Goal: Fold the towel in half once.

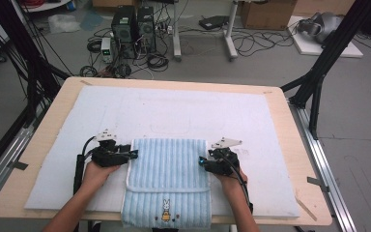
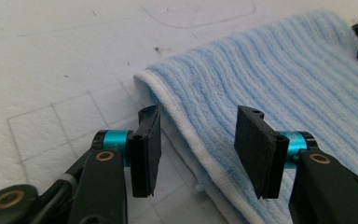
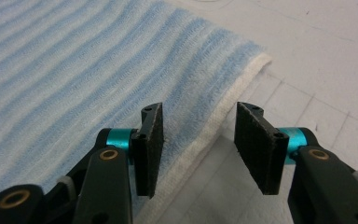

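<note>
Towel: a light blue ribbed towel is laid folded on the white mat at the near middle of the table; its near end, marked with a small rabbit, hangs over the table's front edge.
Left gripper: the left gripper is held released, jaws spread astride the towel's white-hemmed left edge, nothing grasped.
Right gripper: the right gripper is likewise released, jaws astride the right hem near the far corner.
Handling: the towel is judged light, soft and limp; sagging and unfolding are to be expected when lifted.
Hold: the hemmed side edges near the far corners are best pinched, all layers together, both sides evenly.
</note>
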A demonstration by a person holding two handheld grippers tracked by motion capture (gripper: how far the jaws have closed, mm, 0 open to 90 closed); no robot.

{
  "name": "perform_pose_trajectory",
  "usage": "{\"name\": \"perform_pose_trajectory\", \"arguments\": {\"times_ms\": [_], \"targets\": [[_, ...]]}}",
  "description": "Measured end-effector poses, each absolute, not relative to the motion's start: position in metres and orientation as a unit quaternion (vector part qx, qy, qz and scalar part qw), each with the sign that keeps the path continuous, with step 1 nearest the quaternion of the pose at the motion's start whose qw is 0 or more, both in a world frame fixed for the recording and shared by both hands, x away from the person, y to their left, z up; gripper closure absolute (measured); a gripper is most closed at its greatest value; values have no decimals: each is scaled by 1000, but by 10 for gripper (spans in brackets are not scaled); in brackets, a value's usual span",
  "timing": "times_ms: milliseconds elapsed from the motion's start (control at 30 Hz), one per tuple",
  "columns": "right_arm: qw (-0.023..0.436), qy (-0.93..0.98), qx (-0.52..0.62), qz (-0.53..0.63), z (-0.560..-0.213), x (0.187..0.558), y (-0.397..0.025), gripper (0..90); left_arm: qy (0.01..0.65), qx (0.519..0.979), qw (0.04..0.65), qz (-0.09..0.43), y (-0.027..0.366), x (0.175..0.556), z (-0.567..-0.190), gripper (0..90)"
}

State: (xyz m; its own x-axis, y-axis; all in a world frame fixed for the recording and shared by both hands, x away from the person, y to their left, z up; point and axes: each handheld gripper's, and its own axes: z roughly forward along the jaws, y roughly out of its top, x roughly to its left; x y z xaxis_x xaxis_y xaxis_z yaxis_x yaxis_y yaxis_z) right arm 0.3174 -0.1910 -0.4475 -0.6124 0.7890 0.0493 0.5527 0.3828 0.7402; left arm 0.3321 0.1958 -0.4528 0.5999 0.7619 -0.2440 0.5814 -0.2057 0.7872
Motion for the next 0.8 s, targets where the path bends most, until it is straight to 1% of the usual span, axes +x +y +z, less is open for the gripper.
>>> {"name": "perform_pose_trajectory", "arguments": {"times_ms": [100, 200, 233, 333, 400, 433, 500, 667, 800], "targets": [[154, 815, 413, 375, -447, 317, -191, 557, 427, 781, 441, 120, 190, 329, -452, 531], [147, 819, 412, 373, -446, 316, -188, 645, 419, 788, 432, 133, 187, 327, -452, 595], [144, 821, 409, 371, -446, 316, -187, 675, 416, 789, 432, 135, 186, 327, -451, 632], [136, 816, 422, 371, -445, 316, -186, 693, 399, 797, 433, 133, 182, 325, -452, 809], [128, 812, 428, 375, -445, 317, -188, 710, 399, 797, 433, 134, 181, 325, -452, 834], [122, 810, 433, 376, -445, 317, -189, 735, 401, 795, 435, 129, 182, 325, -452, 839], [100, 807, 436, 384, -445, 318, -190, 833, 404, 795, 436, 125, 183, 326, -452, 844], [82, 801, 445, 391, -446, 321, -192, 846, 411, 788, 444, 115, 184, 328, -452, 847], [99, 801, 440, 394, -443, 323, -190, 847, 417, 783, 449, 109, 186, 331, -452, 848]]}}
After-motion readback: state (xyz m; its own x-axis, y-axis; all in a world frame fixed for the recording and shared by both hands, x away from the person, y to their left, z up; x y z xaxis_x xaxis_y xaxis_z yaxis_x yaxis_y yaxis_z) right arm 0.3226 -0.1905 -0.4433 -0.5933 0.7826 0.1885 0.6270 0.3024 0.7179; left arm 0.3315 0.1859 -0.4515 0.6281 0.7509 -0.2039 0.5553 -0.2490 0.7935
